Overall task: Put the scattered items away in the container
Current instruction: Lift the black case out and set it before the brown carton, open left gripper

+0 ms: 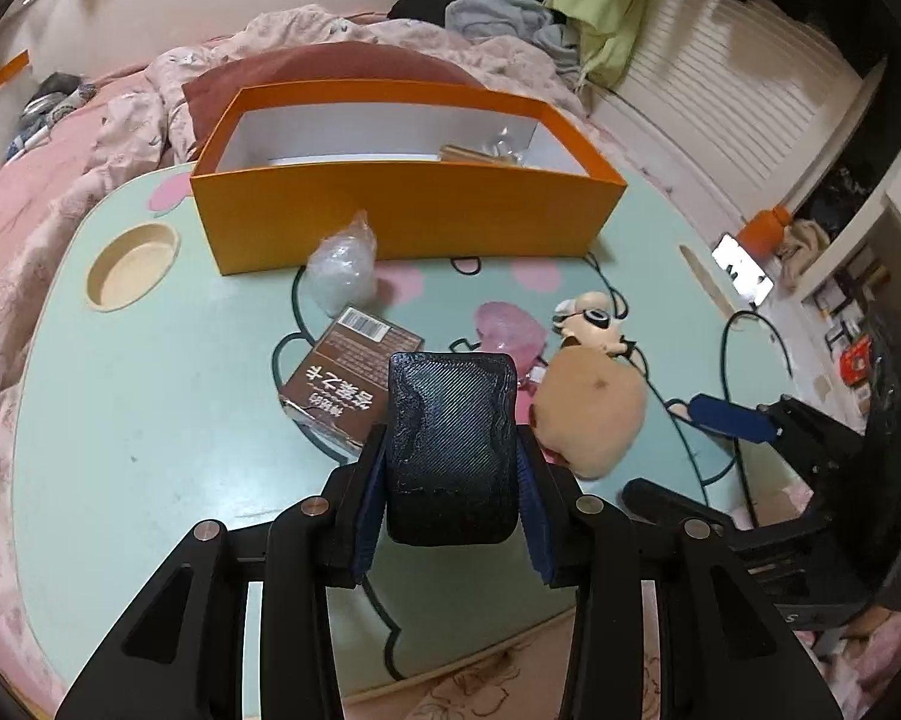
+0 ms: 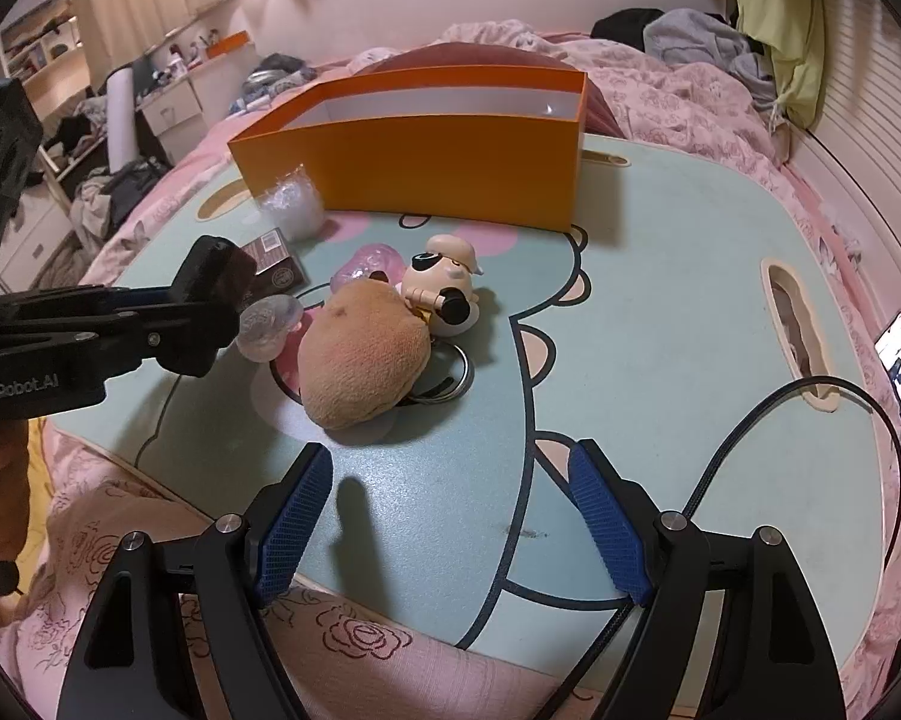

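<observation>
The mint cartoon-print table [image 2: 660, 312] (set on a pink bed) carries an orange box [image 1: 408, 213], brown packet [image 1: 345, 384] and plush toy [image 2: 363, 357].

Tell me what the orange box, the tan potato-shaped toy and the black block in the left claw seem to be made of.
Orange box: likely matte cardboard, with thin flat walls and a white inside. Tan potato-shaped toy: soft plush fabric with a fuzzy nap. Black block, clamped in the left claw: probably 3D-printed plastic, given the fine ridged lines across its face.
</observation>
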